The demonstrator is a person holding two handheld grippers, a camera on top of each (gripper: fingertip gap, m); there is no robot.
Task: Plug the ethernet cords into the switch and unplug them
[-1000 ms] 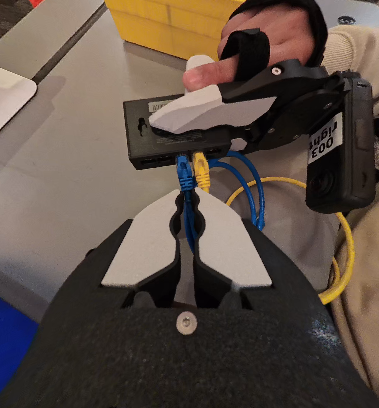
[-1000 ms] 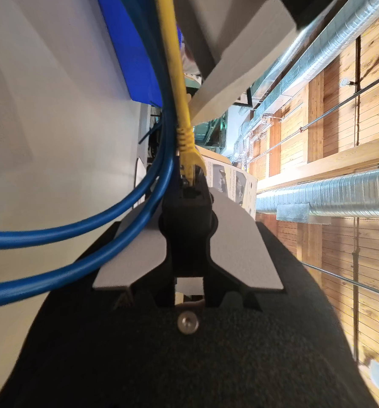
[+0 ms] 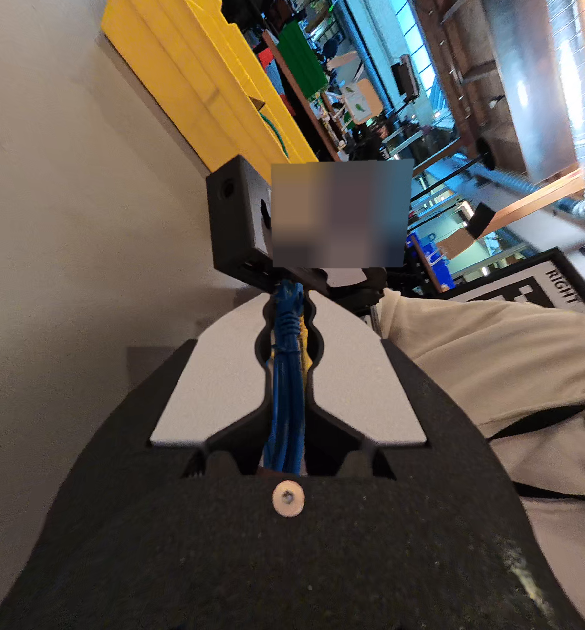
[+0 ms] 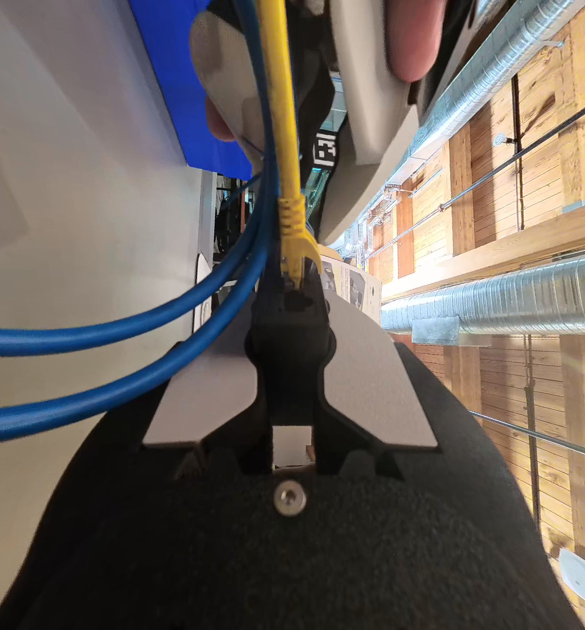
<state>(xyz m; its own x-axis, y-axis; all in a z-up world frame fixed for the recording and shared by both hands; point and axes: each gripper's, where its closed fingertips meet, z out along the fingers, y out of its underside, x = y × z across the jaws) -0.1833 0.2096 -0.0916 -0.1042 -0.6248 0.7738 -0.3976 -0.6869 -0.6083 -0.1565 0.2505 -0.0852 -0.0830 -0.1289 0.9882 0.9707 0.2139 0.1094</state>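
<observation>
A blurred patch covered most of the black switch [image 3: 236,218] at the centre of the left wrist view, so its ports were hard to make out. The left gripper [image 3: 289,306] had its jaws pinched on the blue cord [image 3: 287,358] just below its plug; a sliver of the yellow cord [image 3: 304,344] showed behind. In the right wrist view, the right gripper [image 4: 291,313] clamped the switch [image 4: 289,358] edge-on at centre frame. The yellow cord [image 4: 289,218] sat plugged in, and blue loops ran off the left edge.
</observation>
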